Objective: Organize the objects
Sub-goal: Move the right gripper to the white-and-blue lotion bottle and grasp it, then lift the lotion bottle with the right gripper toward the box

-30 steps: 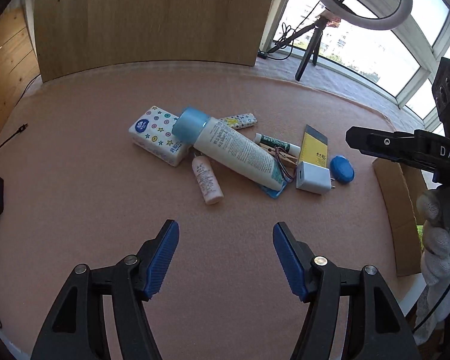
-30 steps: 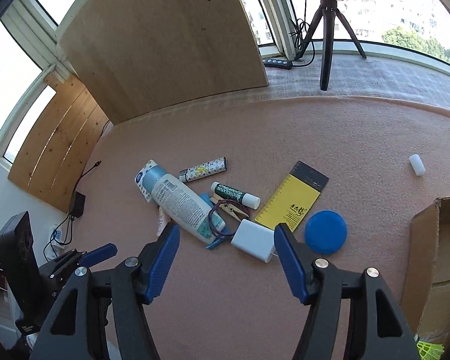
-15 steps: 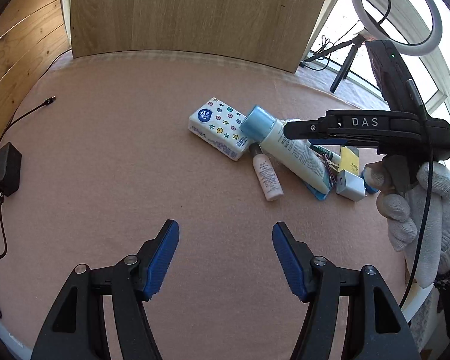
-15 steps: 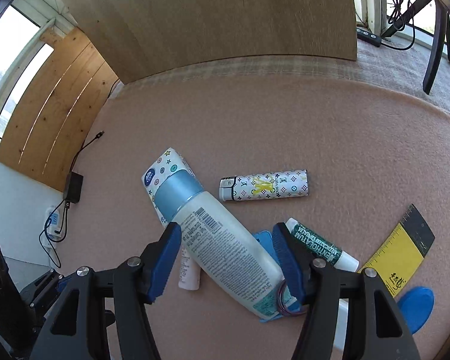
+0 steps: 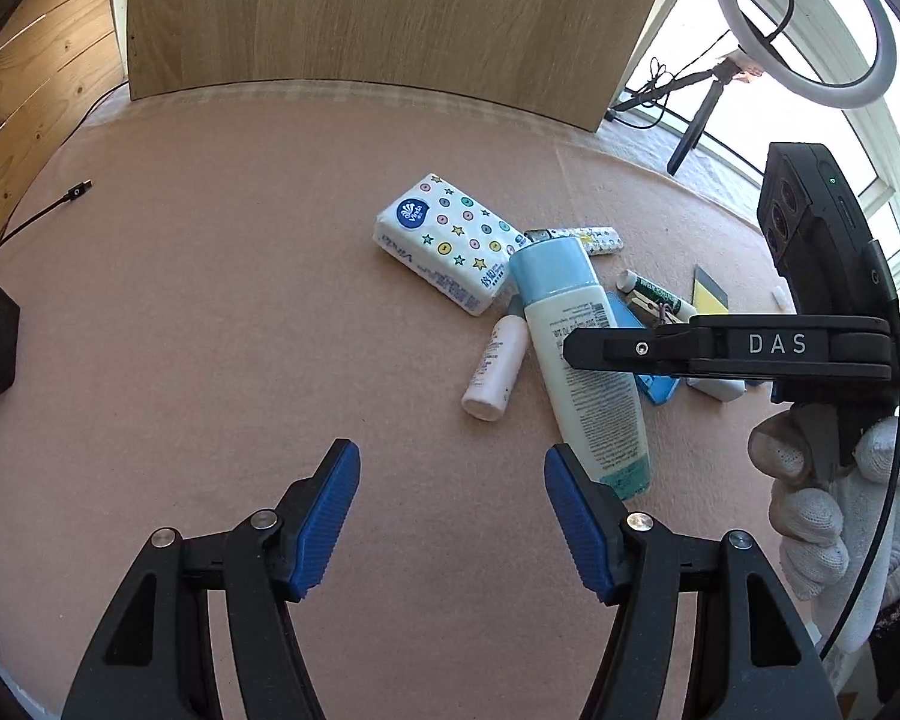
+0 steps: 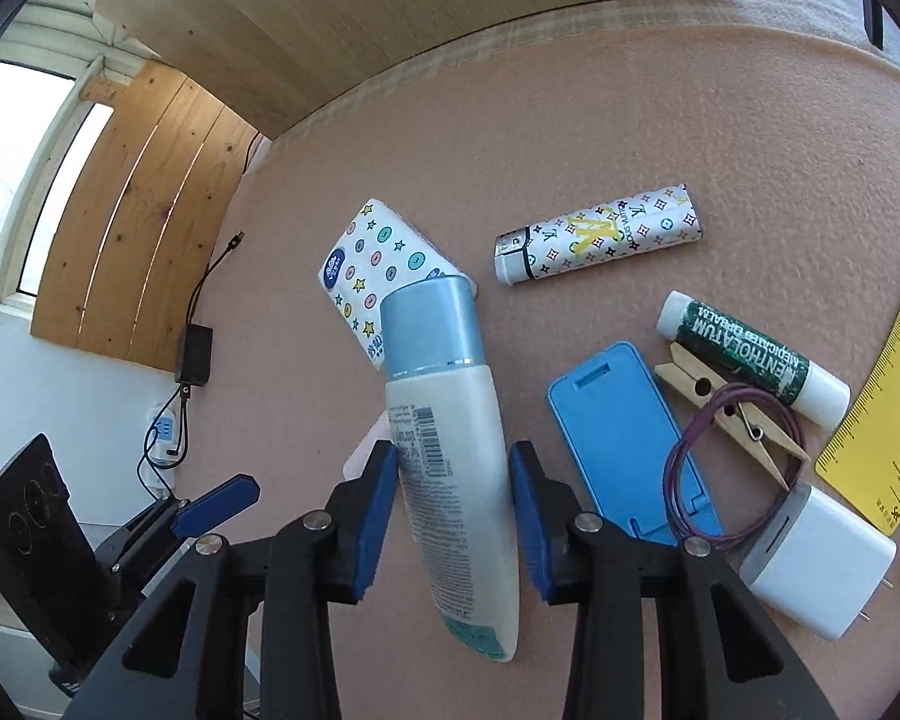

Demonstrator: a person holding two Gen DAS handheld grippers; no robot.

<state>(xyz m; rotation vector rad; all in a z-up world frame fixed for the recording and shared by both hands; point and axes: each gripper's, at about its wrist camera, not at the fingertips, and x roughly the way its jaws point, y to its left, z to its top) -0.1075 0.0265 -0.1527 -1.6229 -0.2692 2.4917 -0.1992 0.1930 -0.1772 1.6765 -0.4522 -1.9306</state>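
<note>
Nearest the right wrist camera, the right hand-held gripper (image 6: 453, 507) straddles the white lotion bottle (image 6: 450, 450), its blue pads on either side of the bottle's body; the left pad meets the bottle, while a sliver of gap shows at the right pad, so the jaws are not yet clamped. The bottle lies flat on the pink tabletop (image 6: 600, 120), its long axis running away from the camera, crimped teal end nearest and light-blue cap (image 6: 429, 321) pointing away, leaning slightly left. The cap overlaps the corner of a star-patterned tissue pack (image 6: 366, 267). Just right of the bottle lies a blue flat case (image 6: 624, 438), then a wooden clothespin (image 6: 729, 411) with a purple hair tie (image 6: 690, 480) looped around it, a white charger plug (image 6: 816, 558), a green Mentholatum lip balm (image 6: 750, 348) and a yellow ruler (image 6: 888, 420). Farther off rests a patterned lighter (image 6: 600, 234).

In the left wrist view, the left hand-held gripper (image 5: 453, 519) hovers wide open over bare tabletop, holding nothing; a small pink-white bottle (image 5: 495, 363) lies beside the lotion bottle's left flank.
</note>
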